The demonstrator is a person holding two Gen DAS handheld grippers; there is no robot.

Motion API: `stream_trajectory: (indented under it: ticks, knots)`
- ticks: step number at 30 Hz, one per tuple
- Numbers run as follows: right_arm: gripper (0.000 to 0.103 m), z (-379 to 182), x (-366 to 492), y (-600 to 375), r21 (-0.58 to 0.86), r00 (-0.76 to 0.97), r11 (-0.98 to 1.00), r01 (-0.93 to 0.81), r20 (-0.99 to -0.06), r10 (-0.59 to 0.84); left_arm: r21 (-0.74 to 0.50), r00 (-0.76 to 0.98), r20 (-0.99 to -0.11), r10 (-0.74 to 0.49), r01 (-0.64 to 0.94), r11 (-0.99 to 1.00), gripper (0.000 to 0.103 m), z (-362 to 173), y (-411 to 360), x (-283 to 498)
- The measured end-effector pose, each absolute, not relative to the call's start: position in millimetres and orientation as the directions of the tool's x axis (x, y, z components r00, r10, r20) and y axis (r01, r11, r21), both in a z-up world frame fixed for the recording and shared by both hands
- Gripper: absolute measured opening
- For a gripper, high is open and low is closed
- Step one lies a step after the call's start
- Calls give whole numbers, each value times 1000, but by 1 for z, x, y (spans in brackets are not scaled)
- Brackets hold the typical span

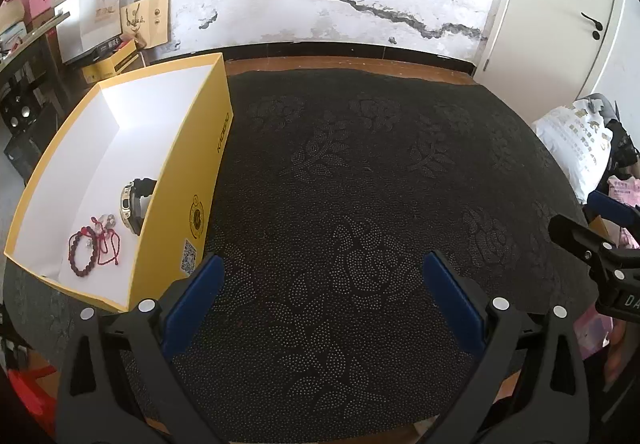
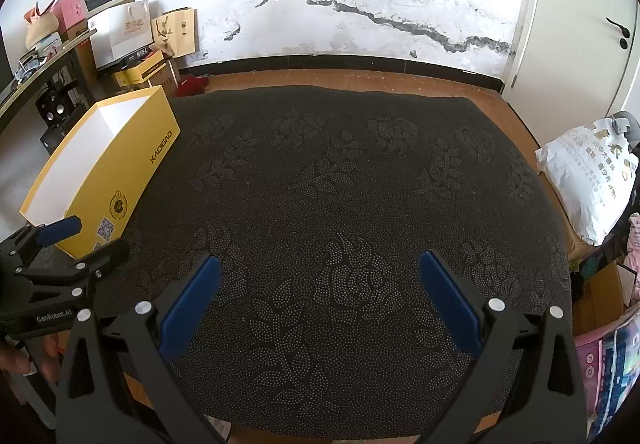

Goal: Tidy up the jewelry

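Observation:
A yellow box (image 1: 182,180) with a white inside stands at the left edge of the dark mat (image 1: 360,204). Inside it lie a dark red bead bracelet (image 1: 82,250), a red cord bracelet (image 1: 107,244), a small silver piece (image 1: 108,220) and a watch (image 1: 134,202). My left gripper (image 1: 324,264) hovers open over the mat, right of the box's near corner, holding nothing. My right gripper (image 2: 320,264) is also open and empty above the mat. The box (image 2: 120,172) shows at the left in the right wrist view, its contents hidden. Each gripper appears at the other view's edge.
Paper bags (image 2: 124,28) and boxes are stacked by the far left wall beside a dark desk (image 2: 36,72). A white sack (image 2: 588,180) lies right of the mat. A white door (image 2: 580,24) stands at the far right. Wooden floor borders the mat.

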State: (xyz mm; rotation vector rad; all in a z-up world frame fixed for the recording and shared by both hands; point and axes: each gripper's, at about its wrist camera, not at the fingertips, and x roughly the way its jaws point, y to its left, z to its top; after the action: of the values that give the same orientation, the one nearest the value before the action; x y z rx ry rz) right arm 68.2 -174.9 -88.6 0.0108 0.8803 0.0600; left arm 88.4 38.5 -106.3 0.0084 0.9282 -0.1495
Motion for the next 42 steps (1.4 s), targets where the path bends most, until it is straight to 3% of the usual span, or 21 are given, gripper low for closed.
stream_trajectory:
  ticks: [42]
  knots:
    - [96,-89,69,-176,34,636,998,-51,-769,59,-45,581,-807,-106,118,992,97,-108,43,90]
